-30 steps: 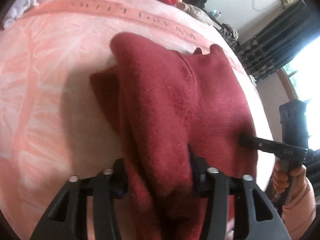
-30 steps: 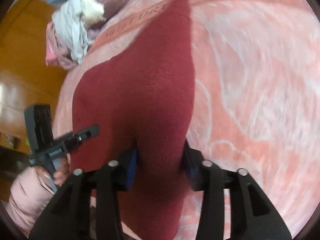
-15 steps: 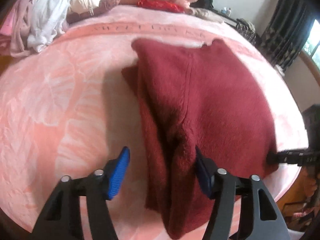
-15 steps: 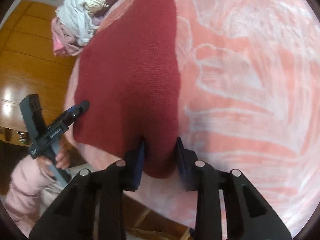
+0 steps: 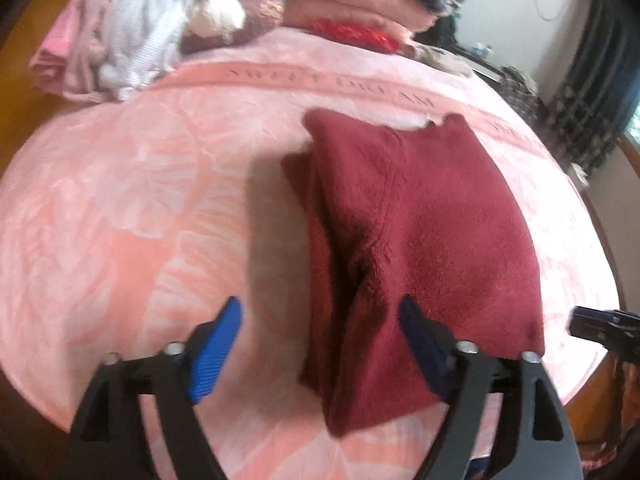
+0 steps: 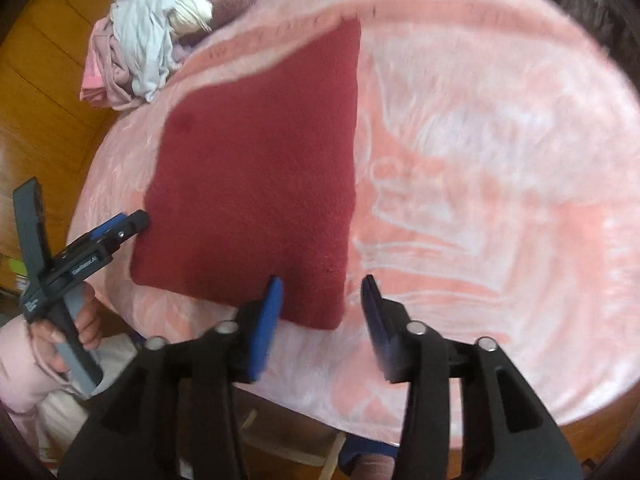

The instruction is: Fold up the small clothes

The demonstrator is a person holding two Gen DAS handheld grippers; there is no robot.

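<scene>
A dark red knitted garment (image 5: pixel 420 232) lies folded on the pink blanket (image 5: pixel 120 208); in the right wrist view it (image 6: pixel 256 176) is a flat rectangle. My left gripper (image 5: pixel 320 320) is open just in front of the garment's near left edge, holding nothing. It also shows at the left of the right wrist view (image 6: pixel 120 228). My right gripper (image 6: pixel 322 296) is open over the garment's near right corner, empty. Its tip shows at the right edge of the left wrist view (image 5: pixel 600 324).
A heap of white and pink clothes (image 5: pixel 132 36) lies at the blanket's far left, also seen in the right wrist view (image 6: pixel 148 40). Folded pink bedding and a red item (image 5: pixel 352 32) sit at the far edge. Wooden floor (image 6: pixel 36 92) lies beyond the bed's left side.
Both grippers have let go of the red garment and opened. The garment has dropped flat onto the blanket. Both grippers have drawn back toward the near edge.
</scene>
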